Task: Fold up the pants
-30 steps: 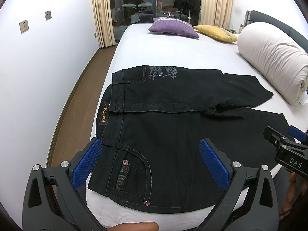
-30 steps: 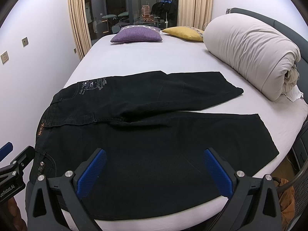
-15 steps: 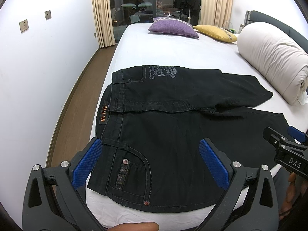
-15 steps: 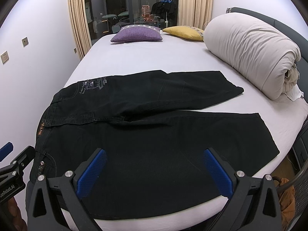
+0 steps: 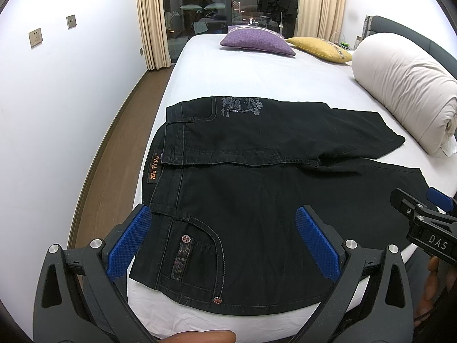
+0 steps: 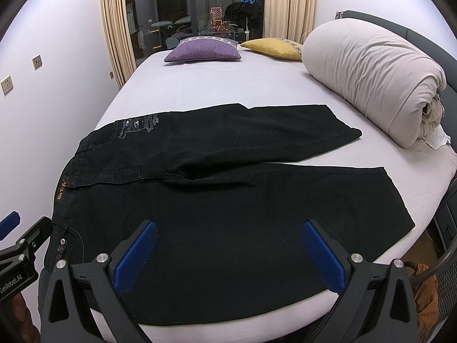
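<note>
A: Left wrist view: one pair of black pants [image 5: 257,200] spread flat on the white bed [image 5: 257,71], filling the middle of the frame, waistband at left. The left gripper [image 5: 222,240], at the bottom, has its jaws spread wide and holds nothing.

B: Count the pillows?

A: Two at the top, one purple cushion [image 5: 257,40] and one yellow cushion [image 5: 318,48]; one rolled duvet [image 5: 405,85] at upper right.

B: Right wrist view?

A: Same pants [image 6: 228,200], two legs reaching right. The right gripper [image 6: 228,251], at bottom centre, is wide apart and empty.
</note>
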Tool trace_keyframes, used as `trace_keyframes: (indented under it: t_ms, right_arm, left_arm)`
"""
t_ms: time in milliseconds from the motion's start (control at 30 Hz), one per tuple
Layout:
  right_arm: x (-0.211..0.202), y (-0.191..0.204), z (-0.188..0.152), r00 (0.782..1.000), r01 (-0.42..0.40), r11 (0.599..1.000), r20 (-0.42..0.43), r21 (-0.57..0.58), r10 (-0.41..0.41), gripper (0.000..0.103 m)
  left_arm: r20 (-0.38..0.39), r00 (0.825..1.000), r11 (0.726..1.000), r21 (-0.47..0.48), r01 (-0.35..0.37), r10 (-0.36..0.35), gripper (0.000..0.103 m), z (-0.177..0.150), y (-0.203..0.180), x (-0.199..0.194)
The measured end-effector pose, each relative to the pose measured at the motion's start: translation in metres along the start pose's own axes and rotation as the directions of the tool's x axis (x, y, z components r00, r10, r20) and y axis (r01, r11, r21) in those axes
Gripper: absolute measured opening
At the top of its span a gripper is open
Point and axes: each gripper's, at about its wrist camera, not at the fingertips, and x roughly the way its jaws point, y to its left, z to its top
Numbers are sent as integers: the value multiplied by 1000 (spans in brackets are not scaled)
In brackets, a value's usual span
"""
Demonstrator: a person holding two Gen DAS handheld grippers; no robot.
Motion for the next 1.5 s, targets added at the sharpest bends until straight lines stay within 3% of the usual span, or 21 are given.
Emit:
trace_keyframes:
  t_ms: [1200, 1500]
  right_arm:
    - [0, 0, -1, 1000, -2, 1000, -4, 2, 2, 103]
    - [1, 4, -5, 1000, -5, 1000, -6, -5, 5, 103]
  left_arm:
    - [-2, 1000, 1000, -1, 3, -3, 103, -5, -2, 0]
    - [-4, 999, 999, 12, 43, -43, 103, -10, -6, 1]
